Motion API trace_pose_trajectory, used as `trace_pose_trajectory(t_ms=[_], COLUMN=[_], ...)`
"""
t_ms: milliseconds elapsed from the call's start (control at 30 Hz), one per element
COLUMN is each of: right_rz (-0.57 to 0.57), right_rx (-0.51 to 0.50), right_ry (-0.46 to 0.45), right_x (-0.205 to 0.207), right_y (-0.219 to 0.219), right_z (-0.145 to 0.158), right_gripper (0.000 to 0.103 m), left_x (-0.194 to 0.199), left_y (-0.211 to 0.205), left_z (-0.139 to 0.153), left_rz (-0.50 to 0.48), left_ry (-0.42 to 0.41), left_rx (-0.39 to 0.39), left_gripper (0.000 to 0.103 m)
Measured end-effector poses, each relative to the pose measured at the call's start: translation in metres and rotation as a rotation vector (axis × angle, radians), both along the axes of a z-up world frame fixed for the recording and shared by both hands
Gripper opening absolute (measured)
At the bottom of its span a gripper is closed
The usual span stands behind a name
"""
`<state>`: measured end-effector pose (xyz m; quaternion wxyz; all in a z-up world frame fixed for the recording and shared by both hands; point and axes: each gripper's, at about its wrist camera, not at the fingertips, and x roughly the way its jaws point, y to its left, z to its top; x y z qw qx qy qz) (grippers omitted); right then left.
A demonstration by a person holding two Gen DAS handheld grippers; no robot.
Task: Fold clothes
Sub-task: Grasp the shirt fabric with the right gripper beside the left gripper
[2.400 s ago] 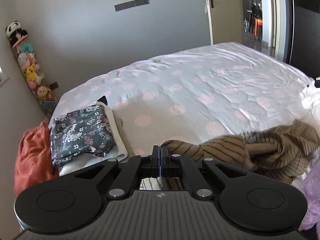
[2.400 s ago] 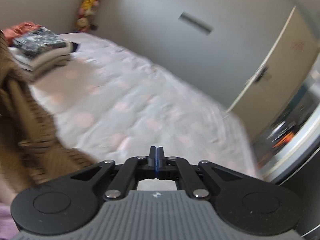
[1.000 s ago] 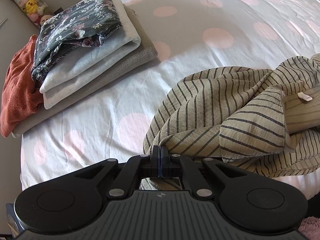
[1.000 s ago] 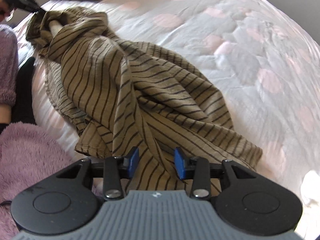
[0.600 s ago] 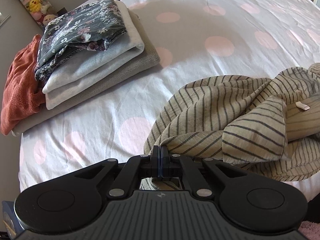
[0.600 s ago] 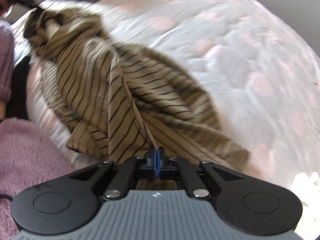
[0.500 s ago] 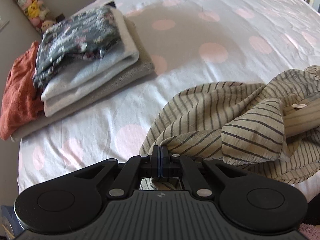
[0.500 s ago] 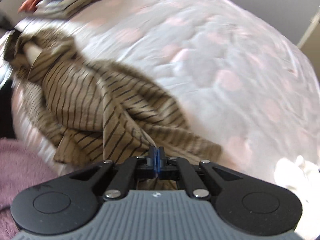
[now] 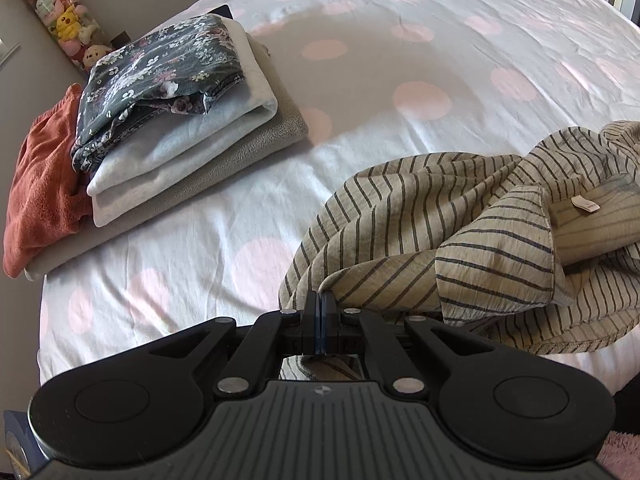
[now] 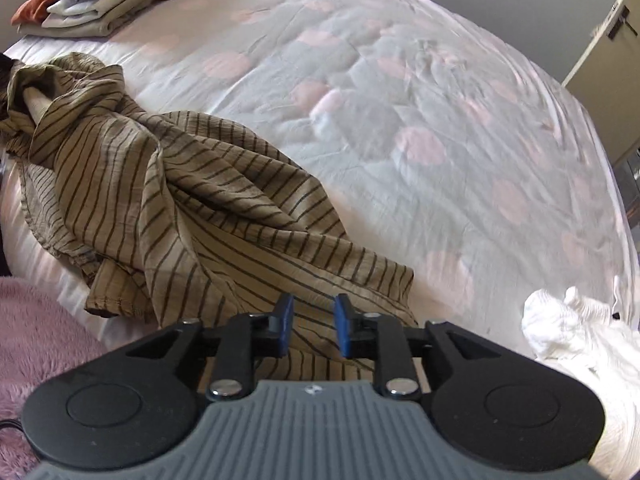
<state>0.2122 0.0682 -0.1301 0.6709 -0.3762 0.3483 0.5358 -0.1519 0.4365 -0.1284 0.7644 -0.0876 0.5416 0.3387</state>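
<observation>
The bed (image 9: 400, 184), under a polka-dot cover, carries everything in view and extends well ahead of both tongs. No containers appear in either view, so nothing is held in one.

The striped garment (image 10: 168, 200) lies crumpled on the near edge of the bed, directly ahead of and beneath both tongs. It appears thin, light and limp, with fine creases; it should drape and slide readily and will not keep a shape unless laid flat. A stitched hem shows to the left of the right tongs' fingers, and a small sewn label (image 9: 585, 205) shows far right of the left tongs; hems and corners are judged the soundest places to take hold.

A folded stack (image 9: 180, 128), floral piece on top, sits well ahead and to the left of the left tongs, with an orange cloth (image 9: 44, 200) beside it.

The left gripper (image 9: 320, 312) is clamped tight on a fold of the striped garment. The right gripper (image 10: 311, 326) has just been opening; its jaws stand narrowly apart above the cloth, with nothing pinched between them.
</observation>
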Motion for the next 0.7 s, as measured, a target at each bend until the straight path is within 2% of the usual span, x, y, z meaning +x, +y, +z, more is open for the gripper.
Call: trace_pose_trajectory(t_ms=[300,467,700], right_rz=[0.183,0.287,0.313], right_rx=[0.083,0.015,-0.072], right_ry=[-0.030,-0.009,0.089], right_x=[-0.035,-0.048,-0.050], right_y=[0.029,0.056,0.067], right_z=[0.018,0.010,-0.014], right_gripper=[0.026,0.027,0.029], left_x=[-0.004,-0.007,-0.011], left_y=[-0.003,-0.002,0.000], left_z=[-0.004,-0.004,-0.006], left_rz=[0.000,0.005,0.010], left_ry=[0.000,-0.015,-0.033], left_rx=[-0.013,-0.024,-0.046], left_gripper=[0.000,0.000,0.000])
